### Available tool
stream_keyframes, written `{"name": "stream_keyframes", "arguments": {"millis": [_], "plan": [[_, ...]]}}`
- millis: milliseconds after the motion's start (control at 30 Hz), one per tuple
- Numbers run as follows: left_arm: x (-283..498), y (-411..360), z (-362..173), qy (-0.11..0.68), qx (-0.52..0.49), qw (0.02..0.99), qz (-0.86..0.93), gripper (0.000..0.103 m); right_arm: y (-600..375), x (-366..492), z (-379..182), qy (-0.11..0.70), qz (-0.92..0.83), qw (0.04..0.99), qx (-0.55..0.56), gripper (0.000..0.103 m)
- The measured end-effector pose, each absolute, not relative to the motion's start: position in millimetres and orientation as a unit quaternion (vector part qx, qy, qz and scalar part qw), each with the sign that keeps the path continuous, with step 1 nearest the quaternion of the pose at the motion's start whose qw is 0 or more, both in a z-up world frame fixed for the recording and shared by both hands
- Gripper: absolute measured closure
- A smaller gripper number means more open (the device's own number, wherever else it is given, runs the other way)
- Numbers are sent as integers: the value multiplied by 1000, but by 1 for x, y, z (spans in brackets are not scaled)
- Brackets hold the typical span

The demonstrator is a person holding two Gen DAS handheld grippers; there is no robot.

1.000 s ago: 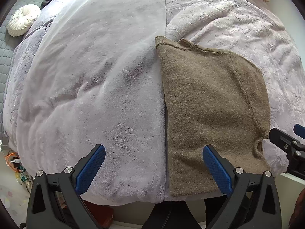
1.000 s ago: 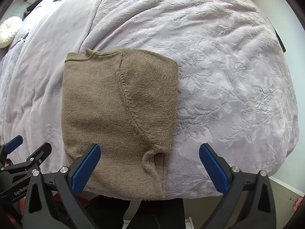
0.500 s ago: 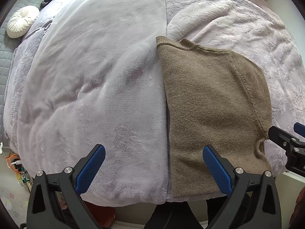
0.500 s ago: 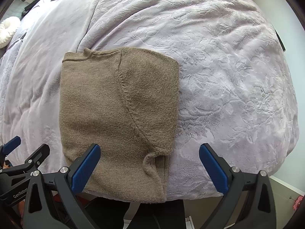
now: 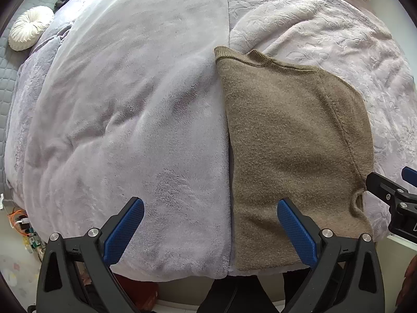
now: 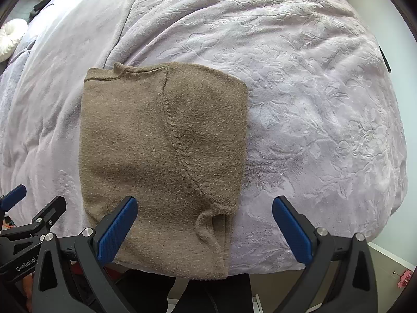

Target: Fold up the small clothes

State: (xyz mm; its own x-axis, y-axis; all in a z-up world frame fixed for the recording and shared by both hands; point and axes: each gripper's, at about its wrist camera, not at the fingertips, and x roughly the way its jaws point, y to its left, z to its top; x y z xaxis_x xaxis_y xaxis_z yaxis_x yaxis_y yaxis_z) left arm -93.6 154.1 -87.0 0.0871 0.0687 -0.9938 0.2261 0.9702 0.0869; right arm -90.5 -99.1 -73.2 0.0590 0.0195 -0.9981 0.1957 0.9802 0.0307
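Brown knit sweater [image 6: 161, 161], already folded narrow, flat on lavender bedspread [image 6: 312, 104] near the bed's front edge. Probably next: hem lifted toward the collar. Best pinched at both near corners together, raised evenly, laid down with edges matched.

Left hand-held gripper [image 5: 208, 229]: jaws wide apart, empty, over the sweater's left edge. Right hand-held gripper [image 6: 206, 227]: likewise spread, empty, straddling the sleeve loop.

Only in left view: smooth plush blanket [image 5: 130, 104], round white cushion [image 5: 30, 31].
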Motion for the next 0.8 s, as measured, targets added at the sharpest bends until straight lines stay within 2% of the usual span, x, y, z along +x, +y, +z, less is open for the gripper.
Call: {"name": "stream_keyframes", "arguments": {"millis": [800], "plan": [[-92, 151, -85, 669, 120, 732, -49, 0, -99, -91, -73, 682, -66, 725, 72, 0]]}}
